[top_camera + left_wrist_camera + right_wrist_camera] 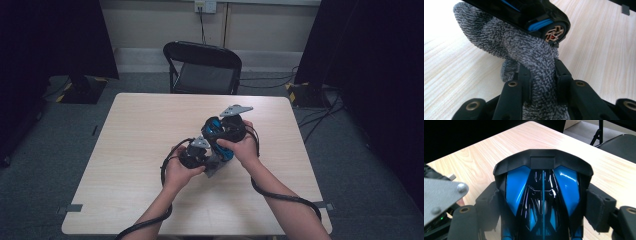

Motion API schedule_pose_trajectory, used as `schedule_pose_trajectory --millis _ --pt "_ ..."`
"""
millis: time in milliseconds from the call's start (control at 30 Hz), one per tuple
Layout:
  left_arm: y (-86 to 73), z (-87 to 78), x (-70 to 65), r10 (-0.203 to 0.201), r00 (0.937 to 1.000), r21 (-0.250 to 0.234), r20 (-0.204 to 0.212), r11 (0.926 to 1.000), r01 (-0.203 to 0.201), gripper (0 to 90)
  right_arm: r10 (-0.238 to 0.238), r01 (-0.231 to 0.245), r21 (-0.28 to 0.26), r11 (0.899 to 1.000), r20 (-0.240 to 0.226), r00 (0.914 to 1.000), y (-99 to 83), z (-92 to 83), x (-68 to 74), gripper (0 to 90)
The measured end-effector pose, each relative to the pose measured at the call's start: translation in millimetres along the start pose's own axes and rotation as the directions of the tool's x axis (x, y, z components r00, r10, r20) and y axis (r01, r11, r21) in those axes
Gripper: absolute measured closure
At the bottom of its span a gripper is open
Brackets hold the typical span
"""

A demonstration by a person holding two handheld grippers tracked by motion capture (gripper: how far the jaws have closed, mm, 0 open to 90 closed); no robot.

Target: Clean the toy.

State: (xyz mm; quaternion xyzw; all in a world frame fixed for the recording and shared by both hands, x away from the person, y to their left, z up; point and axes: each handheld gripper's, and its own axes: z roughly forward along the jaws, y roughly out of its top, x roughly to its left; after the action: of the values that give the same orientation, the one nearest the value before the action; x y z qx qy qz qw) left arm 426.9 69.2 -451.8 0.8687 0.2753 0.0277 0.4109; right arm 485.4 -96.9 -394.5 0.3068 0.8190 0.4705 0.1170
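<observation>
My left hand-held gripper (541, 82) was clamped on the grey cloth (524, 52). My right hand-held gripper (544, 207) gripped the blue toy car (542, 192), which lay directly above the cloth, touching it.

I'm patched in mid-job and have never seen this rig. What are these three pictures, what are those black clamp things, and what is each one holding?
There is no robot arm here: a person at a wooden table holds a two-jaw clamp tool in each hand. The high view looks down from above the person's side. The other two pictures come from cameras riding on each tool, looking along its black jaws. The left gripper is shut on a grey knitted cloth. The right gripper has its jaws set wide against the sides of a black and blue toy car. In the high view both tools meet near the table's middle, cloth against the car. A black chair stands beyond the table.
</observation>
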Motion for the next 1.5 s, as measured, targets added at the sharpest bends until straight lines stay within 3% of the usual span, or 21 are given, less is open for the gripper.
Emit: schedule_pose_trajectory --millis 767,1200,1333,1500 --pt "-2.2 10.5 -14.0 0.025 0.9988 0.019 0.043 0.9995 -0.025 72.7 0.016 -0.016 -0.017 1.0 0.016 0.9997 11.8 -0.9 -5.4 25.9" --pt "-1.2 18.4 -26.8 0.057 0.9945 0.026 0.088 0.9979 -0.059 72.6 0.04 -0.039 -0.036 0.999 0.025 0.9989 17.2 -3.7 -15.0 25.9" --pt "-1.3 15.8 -27.6 0.07 0.9944 0.039 0.079 0.9966 -0.073 72.5 0.049 -0.048 -0.045 0.998 0.027 0.9984 18.0 -6.9 -18.9 25.9" --pt "-8.4 7.6 -22.5 0.057 0.9961 0.048 0.068 0.997 -0.06 72.5 0.049 -0.047 -0.042 0.998 0.044 0.9978 17.7 -14.4 -25.5 25.9"
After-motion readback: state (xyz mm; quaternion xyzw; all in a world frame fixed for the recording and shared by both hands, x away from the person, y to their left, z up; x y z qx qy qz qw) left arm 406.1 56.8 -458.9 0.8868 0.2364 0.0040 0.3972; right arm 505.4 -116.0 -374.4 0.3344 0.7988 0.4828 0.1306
